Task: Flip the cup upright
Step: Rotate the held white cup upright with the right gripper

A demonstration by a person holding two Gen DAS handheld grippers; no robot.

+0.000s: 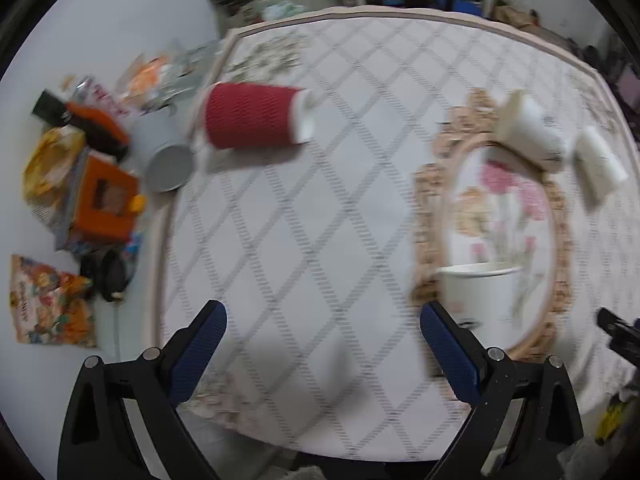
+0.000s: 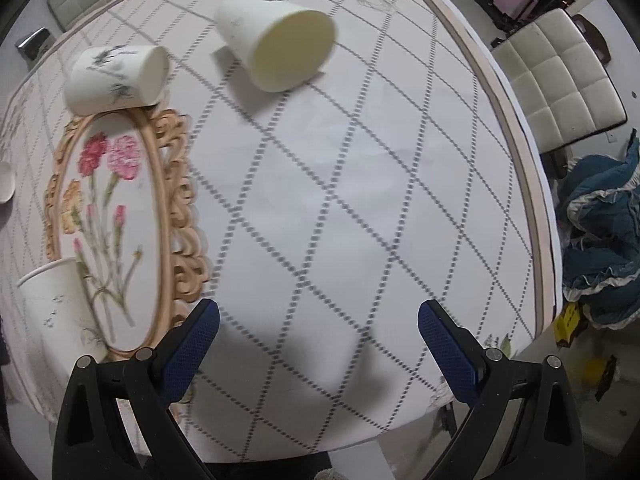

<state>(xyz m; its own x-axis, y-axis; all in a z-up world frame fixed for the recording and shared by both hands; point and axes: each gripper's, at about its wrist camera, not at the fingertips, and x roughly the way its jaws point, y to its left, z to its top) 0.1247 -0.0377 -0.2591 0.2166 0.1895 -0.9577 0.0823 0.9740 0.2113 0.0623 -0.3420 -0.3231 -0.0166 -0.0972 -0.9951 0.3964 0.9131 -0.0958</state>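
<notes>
A red cup (image 1: 256,116) was seen lying sideways on the table (image 1: 320,240), mouth rightward. Two white cups (image 2: 116,80) (image 2: 276,40) were tipped, one (image 2: 52,304) upright. Both grippers (image 1: 322,344) (image 2: 318,340) were spread, empty.

Domestic dining room: a table under a floral tablecloth (image 2: 320,184), a padded dining chair (image 2: 560,80) right of the gripper, floor clutter (image 1: 88,184) leftward.
</notes>
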